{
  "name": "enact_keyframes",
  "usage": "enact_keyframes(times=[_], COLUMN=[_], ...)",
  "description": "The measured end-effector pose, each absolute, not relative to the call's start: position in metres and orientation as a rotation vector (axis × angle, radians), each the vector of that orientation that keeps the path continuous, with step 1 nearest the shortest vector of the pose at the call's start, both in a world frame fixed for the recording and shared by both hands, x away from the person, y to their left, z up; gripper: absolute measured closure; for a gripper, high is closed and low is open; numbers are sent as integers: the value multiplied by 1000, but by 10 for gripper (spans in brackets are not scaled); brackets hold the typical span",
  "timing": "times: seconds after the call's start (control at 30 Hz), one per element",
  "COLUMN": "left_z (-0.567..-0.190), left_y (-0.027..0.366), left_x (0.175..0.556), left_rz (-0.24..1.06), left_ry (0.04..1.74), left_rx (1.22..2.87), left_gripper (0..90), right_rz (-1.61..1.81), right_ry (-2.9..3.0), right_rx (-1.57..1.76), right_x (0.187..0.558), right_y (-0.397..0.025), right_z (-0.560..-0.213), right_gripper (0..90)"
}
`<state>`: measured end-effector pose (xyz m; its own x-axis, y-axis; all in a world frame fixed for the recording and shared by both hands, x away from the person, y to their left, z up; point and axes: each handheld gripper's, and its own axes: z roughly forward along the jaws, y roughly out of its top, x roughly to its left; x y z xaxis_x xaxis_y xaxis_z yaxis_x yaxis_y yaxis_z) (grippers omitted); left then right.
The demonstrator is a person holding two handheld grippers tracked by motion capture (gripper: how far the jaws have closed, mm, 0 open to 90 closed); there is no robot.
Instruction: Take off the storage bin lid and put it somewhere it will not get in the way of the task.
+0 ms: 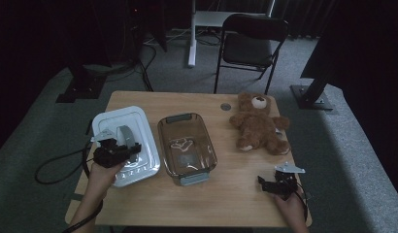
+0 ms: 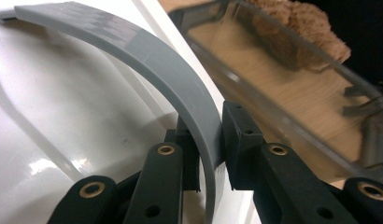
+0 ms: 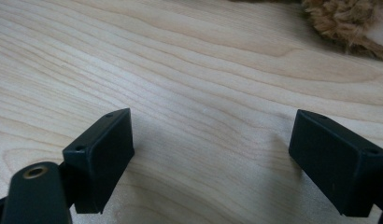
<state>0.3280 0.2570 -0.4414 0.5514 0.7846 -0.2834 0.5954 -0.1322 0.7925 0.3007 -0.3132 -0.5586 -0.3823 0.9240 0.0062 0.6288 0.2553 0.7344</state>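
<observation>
We find the left gripper over the white lid, which lies flat on the wooden table just beside the glass dish. In the left gripper view its jaws are closed on the lid's grey handle, a curved grey strap that arches up and away from the fingers; one pad presses each face of the strap, with no gap visible on either side. The white surface of the lid spreads away on the far side of one finger, and the clear wall of the dish runs past the outside of the other finger, close by but not touching it. Through that wall we make out brown fur, blurred.

The glass dish has grey grips at both short ends and stands open at the table's middle, between the two grippers. We see only pale reflections inside it.

The right gripper rests low near the table's front edge, held by the person's right hand. In the right gripper view its jaws stand wide apart with bare wood grain between the fingers; they hold nothing. The teddy bear lies on the table beyond those fingertips, well apart from them, and a corner of its fur shows ahead of them. A small round grey disc sits on the table just beside the bear's head.
</observation>
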Motion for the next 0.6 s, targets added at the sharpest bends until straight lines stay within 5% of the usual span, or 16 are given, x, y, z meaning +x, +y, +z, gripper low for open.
enact_keyframes(times=[0.6], left_z=[-507], left_y=[245], left_x=[370], left_rz=[49], left_ry=[1188], left_rx=[1870], left_gripper=[786], right_rz=[926], right_ry=[2104], right_rx=[1411], right_x=[301], right_y=[-313], right_z=[-559], right_gripper=[130])
